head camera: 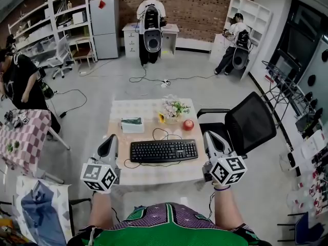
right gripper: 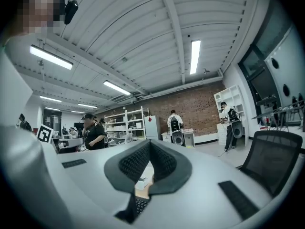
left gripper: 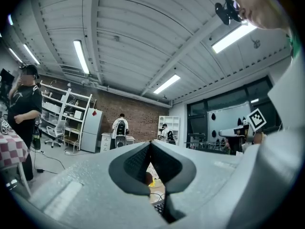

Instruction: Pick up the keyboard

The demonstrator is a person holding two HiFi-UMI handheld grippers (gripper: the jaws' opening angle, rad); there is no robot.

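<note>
A black keyboard [head camera: 164,151] lies across the near half of a small pale table [head camera: 123,176], its cable curling behind it. My left gripper [head camera: 109,144] hovers just left of the keyboard's left end, shut and empty. My right gripper [head camera: 211,140] hovers just right of its right end, also shut with nothing held. In the left gripper view the shut jaws [left gripper: 150,147] fill the lower frame, and a sliver of keyboard [left gripper: 158,206] shows below them. The right gripper view shows its closed tips [right gripper: 149,145] with keyboard keys [right gripper: 139,205] beneath.
Behind the keyboard on the table sit a red apple [head camera: 188,124], a flower bunch [head camera: 174,108] and a white box [head camera: 132,125]. A black office chair [head camera: 246,122] stands at the table's right. A checkered-cloth table [head camera: 25,137] is at left. Several people work farther off.
</note>
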